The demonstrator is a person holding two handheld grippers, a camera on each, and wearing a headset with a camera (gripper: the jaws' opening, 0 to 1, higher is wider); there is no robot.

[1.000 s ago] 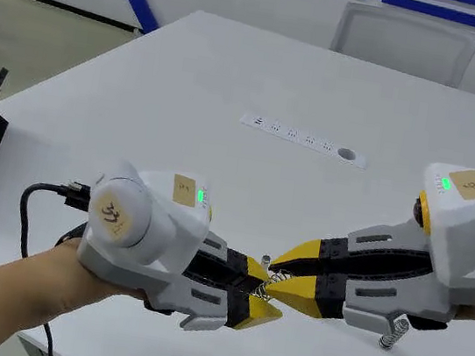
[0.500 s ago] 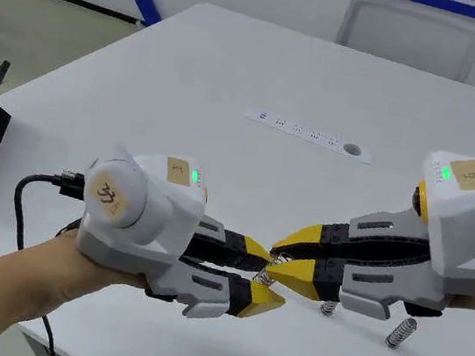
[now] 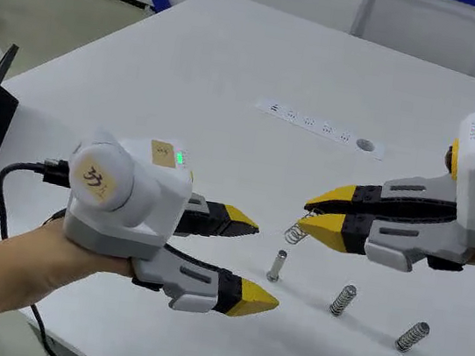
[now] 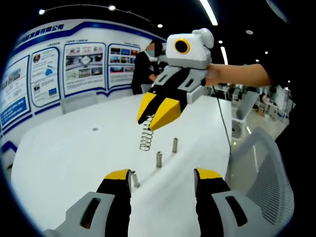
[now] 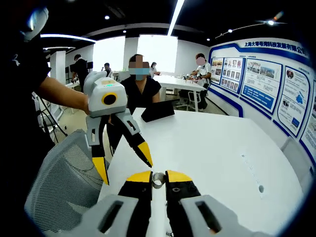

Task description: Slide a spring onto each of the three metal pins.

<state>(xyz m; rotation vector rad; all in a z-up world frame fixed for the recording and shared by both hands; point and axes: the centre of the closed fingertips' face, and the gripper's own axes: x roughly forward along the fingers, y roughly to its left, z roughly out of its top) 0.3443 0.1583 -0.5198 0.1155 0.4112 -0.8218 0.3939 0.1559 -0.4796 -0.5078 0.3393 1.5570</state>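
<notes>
White table [image 3: 190, 74], bare pin [image 3: 276, 265], poster wall [image 4: 74, 64]

Top of spring [image 3: 294, 233] hidden between right gripper [image 3: 304, 211] jaws, gripper body cut by right edge, far chair [image 3: 431, 28] cropped at top

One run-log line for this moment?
left gripper: open | right gripper: shut on spring | bare pin: one | loaded pins: two

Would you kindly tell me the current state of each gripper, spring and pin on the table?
left gripper, open, empty.
right gripper, shut on the loose spring.
loose spring, pinched at one end, hanging free.
bare pin, upright, no spring on it.
middle pin, spring already on it.
right-hand pin, spring already on it.
</notes>
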